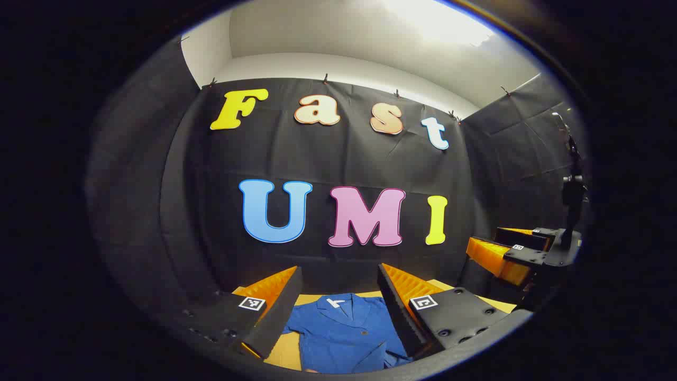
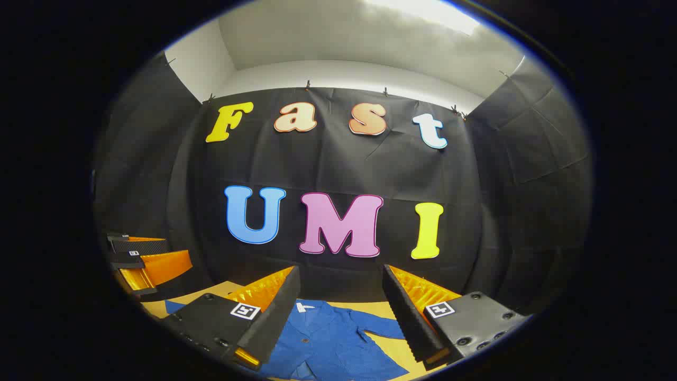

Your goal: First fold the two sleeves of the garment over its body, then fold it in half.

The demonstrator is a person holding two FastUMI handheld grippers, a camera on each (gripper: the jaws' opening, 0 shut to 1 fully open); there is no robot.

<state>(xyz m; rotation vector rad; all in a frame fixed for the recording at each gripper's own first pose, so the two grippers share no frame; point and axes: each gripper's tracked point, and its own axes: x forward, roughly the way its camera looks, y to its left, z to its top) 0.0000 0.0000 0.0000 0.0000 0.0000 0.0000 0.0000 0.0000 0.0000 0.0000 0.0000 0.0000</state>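
Note:
A blue short-sleeved shirt lies flat on a yellow table, collar toward the back wall. In the left gripper view my left gripper hangs above it, open, with nothing between its fingers; the right gripper shows off to the right, also held up in the air. In the right gripper view the shirt lies below, one sleeve spread to the right. My right gripper is open and empty above it. The left gripper appears at the far left.
Black cloth walls close the booth at the back and on both sides. The yellow table reaches to the back wall. A dark stand rises behind the right gripper in the left gripper view.

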